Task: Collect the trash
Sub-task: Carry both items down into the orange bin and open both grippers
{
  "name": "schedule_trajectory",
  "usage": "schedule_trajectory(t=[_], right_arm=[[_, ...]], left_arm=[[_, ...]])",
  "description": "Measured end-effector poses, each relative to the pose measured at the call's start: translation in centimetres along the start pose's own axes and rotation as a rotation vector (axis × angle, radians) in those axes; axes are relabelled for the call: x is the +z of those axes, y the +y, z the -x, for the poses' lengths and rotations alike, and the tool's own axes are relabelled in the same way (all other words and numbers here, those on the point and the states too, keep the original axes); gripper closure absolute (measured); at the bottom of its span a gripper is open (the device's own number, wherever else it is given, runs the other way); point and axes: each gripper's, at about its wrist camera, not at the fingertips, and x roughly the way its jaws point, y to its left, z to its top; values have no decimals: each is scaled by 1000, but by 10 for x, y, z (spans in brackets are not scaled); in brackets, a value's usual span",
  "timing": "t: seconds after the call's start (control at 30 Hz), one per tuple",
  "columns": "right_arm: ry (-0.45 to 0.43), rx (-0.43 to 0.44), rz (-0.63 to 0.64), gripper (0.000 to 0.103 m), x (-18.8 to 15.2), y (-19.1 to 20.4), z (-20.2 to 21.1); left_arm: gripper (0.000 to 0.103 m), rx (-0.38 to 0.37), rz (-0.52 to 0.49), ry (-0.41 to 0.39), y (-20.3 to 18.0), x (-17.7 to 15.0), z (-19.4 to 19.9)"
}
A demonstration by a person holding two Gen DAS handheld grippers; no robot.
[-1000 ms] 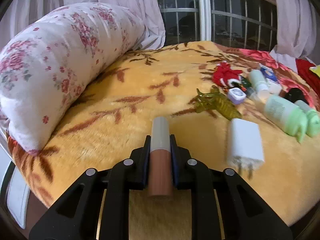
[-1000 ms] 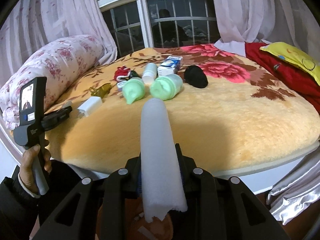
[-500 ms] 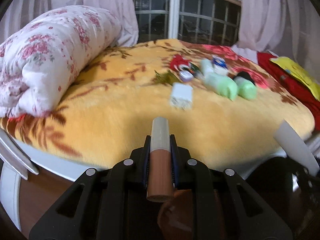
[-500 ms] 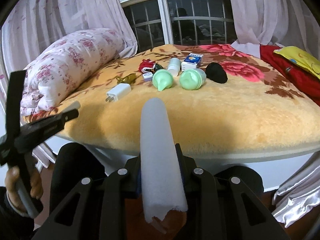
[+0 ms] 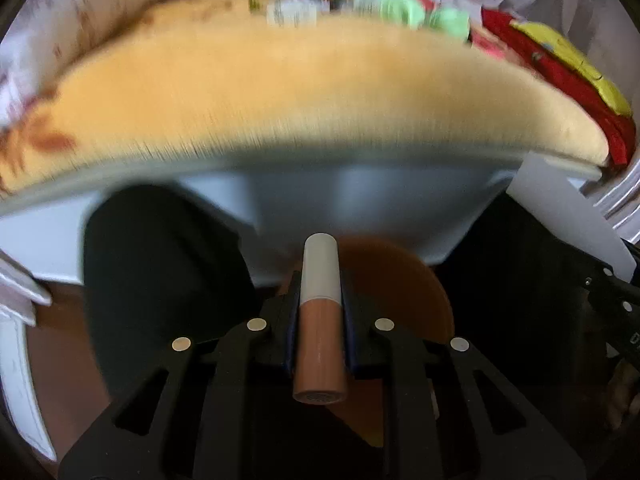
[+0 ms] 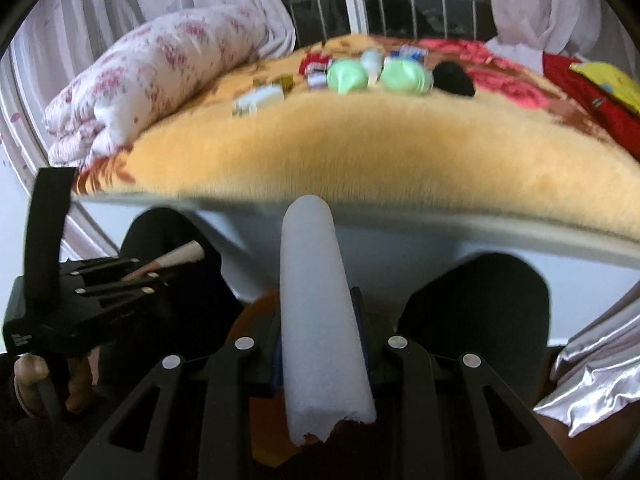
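Note:
My left gripper (image 5: 320, 312) is shut on a brown lip gloss tube (image 5: 320, 320) with a pale cap, held below the bed edge over a round orange-brown bin (image 5: 404, 288). My right gripper (image 6: 320, 332) is shut on a white foam tube (image 6: 320, 320), also below the bed edge above the bin (image 6: 252, 320). The left gripper and its tube show at the left of the right wrist view (image 6: 160, 268). The foam tube shows at the right of the left wrist view (image 5: 560, 208).
The bed with the yellow blanket (image 6: 360, 140) carries a white charger (image 6: 256, 100), green bottles (image 6: 348, 76), a black object (image 6: 452, 80) and small items. A floral quilt roll (image 6: 152, 80) lies left. The person's dark knees (image 6: 480, 300) flank the bin.
Both grippers have drawn back from the bed and tipped down below its edge, each with its item still in it. The bin has come into view beneath them.

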Motion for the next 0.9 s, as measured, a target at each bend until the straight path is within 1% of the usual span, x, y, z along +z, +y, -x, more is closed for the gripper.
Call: schedule_trajectory(t=[0.1, 0.23, 0.33, 0.4, 0.43, 0.5, 0.53, 0.57, 0.63, 0.9], right_arm=[[39, 15, -8, 75, -3, -1, -10], [71, 19, -15, 75, -6, -1, -18], [89, 14, -18, 69, -6, 0, -23], [94, 9, -23, 34, -6, -1, -24], [90, 8, -27, 32, -6, -2, -23], [82, 8, -34, 33, -6, -4, -21], [79, 6, -37, 33, -6, -4, -20], [77, 6, -41, 33, -6, -5, -19], [72, 6, -49, 33, -6, -7, -18], [49, -1, -60, 33, -6, -9, -10]], left_arm=[[86, -3, -3, 35, 0, -4, -10], [86, -1, -13, 39, -2, -5, -12], [86, -5, -16, 48, -1, -6, -13], [85, 1, -16, 58, 0, -6, -15], [84, 6, -17, 62, 0, -5, -16], [74, 9, -18, 64, 2, -5, -17], [62, 15, -17, 61, 2, -5, -17], [54, 20, -16, 56, 3, -5, -16], [51, 25, -16, 45, 2, -5, -13], [45, 41, -11, 28, 3, -4, -7]])
